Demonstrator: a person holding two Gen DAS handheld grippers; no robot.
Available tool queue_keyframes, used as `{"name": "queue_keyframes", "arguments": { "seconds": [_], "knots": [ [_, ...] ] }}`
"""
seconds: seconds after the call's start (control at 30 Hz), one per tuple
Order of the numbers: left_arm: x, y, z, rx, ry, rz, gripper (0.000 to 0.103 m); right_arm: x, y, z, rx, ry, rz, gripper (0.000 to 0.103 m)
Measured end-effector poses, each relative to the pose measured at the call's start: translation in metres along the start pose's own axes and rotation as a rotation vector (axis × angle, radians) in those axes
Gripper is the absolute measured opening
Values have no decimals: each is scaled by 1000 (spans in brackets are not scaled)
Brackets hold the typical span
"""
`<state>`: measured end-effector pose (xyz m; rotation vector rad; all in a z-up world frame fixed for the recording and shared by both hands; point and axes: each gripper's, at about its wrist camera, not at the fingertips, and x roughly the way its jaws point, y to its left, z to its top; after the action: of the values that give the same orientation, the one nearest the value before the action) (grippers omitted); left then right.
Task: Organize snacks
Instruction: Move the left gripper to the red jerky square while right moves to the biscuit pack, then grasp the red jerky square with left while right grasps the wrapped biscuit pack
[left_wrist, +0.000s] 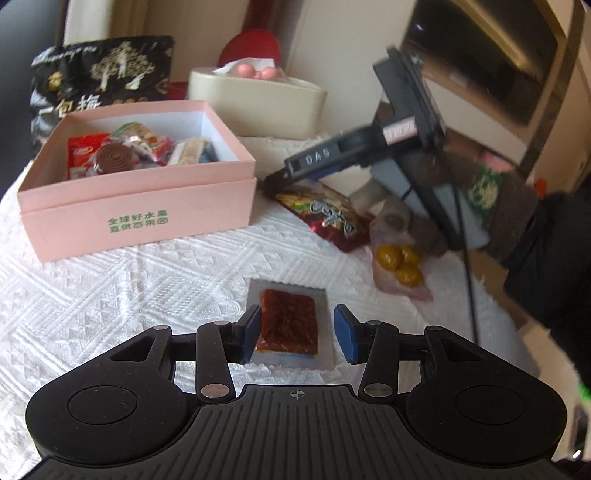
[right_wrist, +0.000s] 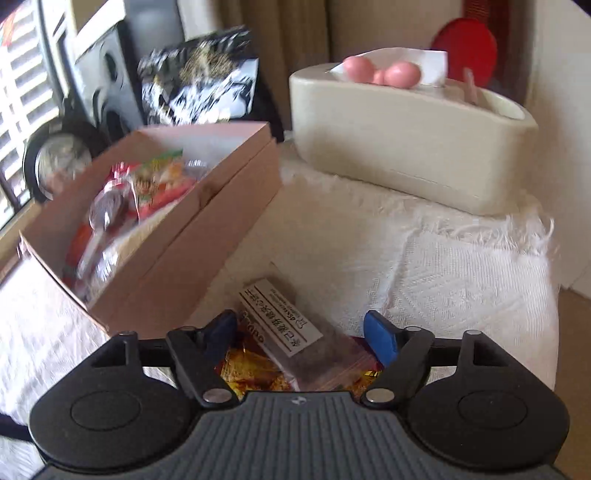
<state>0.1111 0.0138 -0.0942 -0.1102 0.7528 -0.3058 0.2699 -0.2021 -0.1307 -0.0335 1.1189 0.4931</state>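
Observation:
A pink box (left_wrist: 136, 206) holds several wrapped snacks and stands at the left on the white cloth; it also shows in the right wrist view (right_wrist: 192, 236). My left gripper (left_wrist: 293, 334) is open, its jaws on either side of a flat clear packet with a brown-red slab (left_wrist: 290, 325) lying on the cloth. My right gripper (right_wrist: 301, 338) is open just above a red and gold snack bag (right_wrist: 258, 373) with a clear packet bearing a white label (right_wrist: 280, 317) on it. In the left wrist view the right gripper (left_wrist: 273, 181) touches down at the red bag (left_wrist: 328, 214), beside the box.
A clear packet of yellow-green round sweets (left_wrist: 400, 266) lies right of the red bag. A cream tissue holder (left_wrist: 258, 103) with pink balls stands behind the box. A black printed bag (left_wrist: 99, 77) stands at the back left. The table edge drops off on the right.

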Motion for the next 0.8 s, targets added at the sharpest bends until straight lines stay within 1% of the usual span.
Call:
{"name": "queue_keyframes", "arguments": {
  "seconds": [0.03,0.1,0.13,0.17,0.2,0.23,0.3,0.37,0.4,0.47,0.5,0.53,0.57,0.6,0.67,0.73,0.8],
  "knots": [
    [2,-3,-1,21,7,9,48,-5,0,-1,16,3,-1,53],
    [6,-6,-2,46,14,22,48,-22,1,-7,56,0,11,43],
    [6,-8,-2,60,13,29,48,-33,2,-14,72,-4,22,40],
    [8,-8,-2,68,13,33,48,-43,4,-22,85,-12,27,34],
    [9,-9,-2,74,14,35,48,-54,7,-30,94,-17,30,15],
    [10,-10,-1,81,15,40,48,-65,9,-38,109,-21,33,11],
    [14,-11,0,97,18,57,48,-85,15,-57,122,-43,35,11],
    [20,-14,1,117,30,82,48,-96,25,-74,99,-55,12,11],
    [23,-14,1,125,37,96,51,-100,29,-81,79,-61,-3,12],
    [25,-13,1,135,35,106,53,-105,38,-89,35,-88,-60,13],
    [25,-13,2,130,36,105,53,-106,42,-90,17,-103,-82,20],
    [24,-12,2,125,38,108,52,-106,44,-89,6,-117,-99,37],
    [23,-12,2,124,37,121,51,-105,46,-87,6,-132,-111,48],
    [21,-11,1,127,36,137,51,-101,48,-83,12,-155,-116,64],
    [16,-7,-1,127,39,163,51,-92,53,-75,5,-186,-109,66],
    [10,-1,-4,114,44,182,51,-75,59,-65,-6,-184,-105,66],
    [4,6,-6,104,51,216,50,-56,62,-54,-15,-179,-137,66]
  ]
}}
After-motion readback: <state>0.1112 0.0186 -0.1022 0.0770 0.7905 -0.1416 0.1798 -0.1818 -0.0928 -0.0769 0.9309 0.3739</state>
